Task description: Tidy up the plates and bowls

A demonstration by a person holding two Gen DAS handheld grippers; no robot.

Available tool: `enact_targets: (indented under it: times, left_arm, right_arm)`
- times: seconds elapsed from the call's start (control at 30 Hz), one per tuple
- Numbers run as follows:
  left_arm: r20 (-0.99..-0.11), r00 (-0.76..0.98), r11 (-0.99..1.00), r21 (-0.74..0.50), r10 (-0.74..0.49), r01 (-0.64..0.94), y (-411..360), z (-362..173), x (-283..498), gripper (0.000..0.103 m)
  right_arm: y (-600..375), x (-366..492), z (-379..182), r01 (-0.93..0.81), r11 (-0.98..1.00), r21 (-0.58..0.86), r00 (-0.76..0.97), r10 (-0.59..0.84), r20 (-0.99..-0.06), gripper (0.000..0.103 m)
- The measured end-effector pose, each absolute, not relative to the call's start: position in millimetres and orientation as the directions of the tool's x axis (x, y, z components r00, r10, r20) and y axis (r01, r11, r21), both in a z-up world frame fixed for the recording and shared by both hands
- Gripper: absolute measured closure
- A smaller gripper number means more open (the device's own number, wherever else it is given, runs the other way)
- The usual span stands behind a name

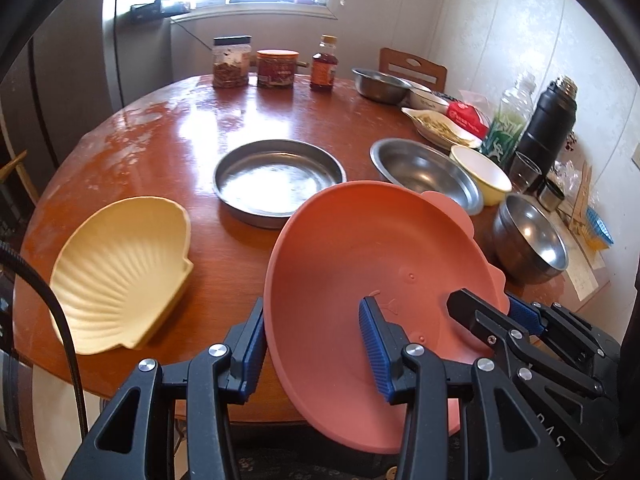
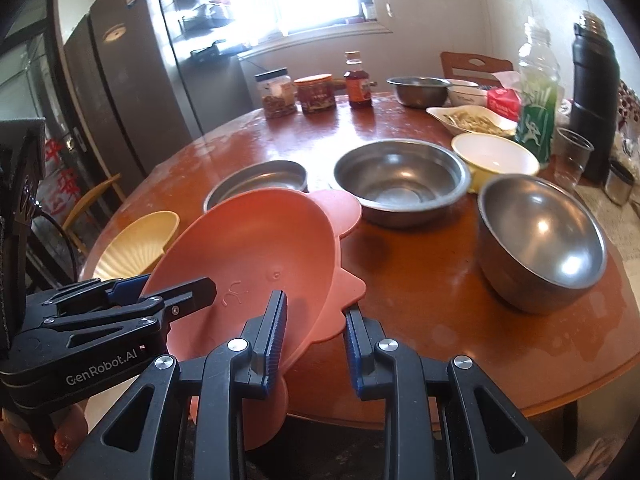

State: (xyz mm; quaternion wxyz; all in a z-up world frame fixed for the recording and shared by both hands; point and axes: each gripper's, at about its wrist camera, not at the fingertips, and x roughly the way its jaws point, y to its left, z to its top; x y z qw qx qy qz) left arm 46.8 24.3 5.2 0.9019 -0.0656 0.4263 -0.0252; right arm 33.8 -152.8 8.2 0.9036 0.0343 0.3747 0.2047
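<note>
Ribbed blue pads of each hand-held gripper, left point(image 1: 316, 354) and right point(image 2: 316, 336), pinch the smooth terracotta fish-shaped plate point(image 1: 360, 248).

Four steel vessels: a flat pan point(image 1: 279, 181), a wide bowl point(image 1: 424, 174), a deep bowl point(image 1: 530, 240) and a far bowl point(image 1: 380, 84). One pink plate point(image 1: 360, 248). One shell dish point(image 1: 120, 272). One yellow bowl point(image 1: 482, 174). One white bowl point(image 1: 428, 100) behind it. One dish of food point(image 1: 440, 126). Two jars point(image 1: 231, 62) point(image 1: 277, 69). One sauce bottle point(image 1: 324, 64), one green bottle point(image 1: 510, 120), one black flask point(image 1: 550, 124), one clear cup point(image 1: 524, 170). Two tools point(image 1: 316, 350) point(image 2: 316, 340).
</note>
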Motion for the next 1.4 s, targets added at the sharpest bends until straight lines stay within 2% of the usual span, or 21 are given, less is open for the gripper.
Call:
enact_targets:
  times: [0.8, 1.4]
  left_arm:
    - [-0.711, 0.702, 0.959, -0.166, 0.044, -0.229, 133.1, 23.1, 9.4, 0.058]
    - [-0.71, 0.696, 0.941, -0.156, 0.105, -0.301, 184.5, 22.8, 13.9, 0.058]
  right_arm:
    - [-36.0, 34.2, 36.7, -0.538, 0.827, 0.164, 0.599, 0.512, -0.616, 0.075]
    - [22.5, 53.0, 36.0, -0.598, 0.784, 0.168, 0.553, 0.555, -0.621, 0.075]
